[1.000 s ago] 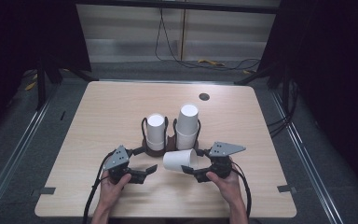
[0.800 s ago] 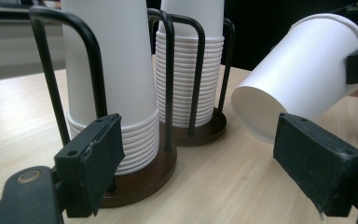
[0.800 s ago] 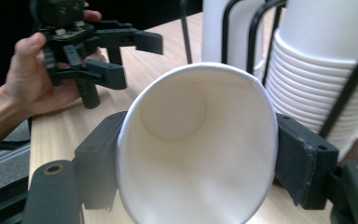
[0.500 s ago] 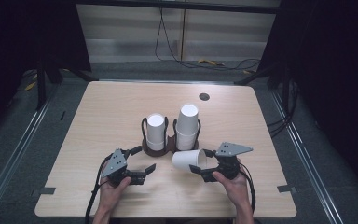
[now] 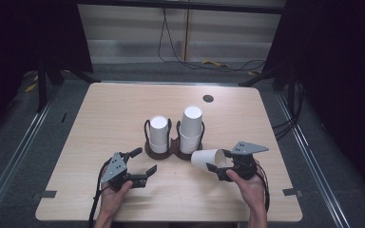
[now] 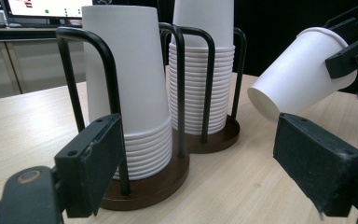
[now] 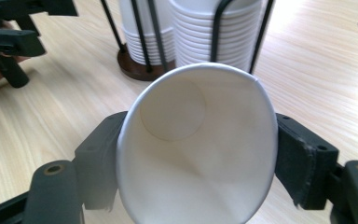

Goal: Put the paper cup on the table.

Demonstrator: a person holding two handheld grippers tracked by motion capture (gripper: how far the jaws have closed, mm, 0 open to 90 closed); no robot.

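- The right gripper (image 5: 217,167) grasps one loose cup (image 5: 205,158) at its rim, which its jaws squeeze oval; the cup lies sideways between the jaws, base towards the holder (image 5: 175,148).
- Risk, as I judge it: the squeeze could crease the thin rim, or the cup could slip out and roll.
- The left gripper (image 5: 141,163) is released, holding nothing; the holder stands ahead of its jaws.
- Count: two grippers, two stacks (image 5: 190,127) in one two-slot holder, one loose cup.
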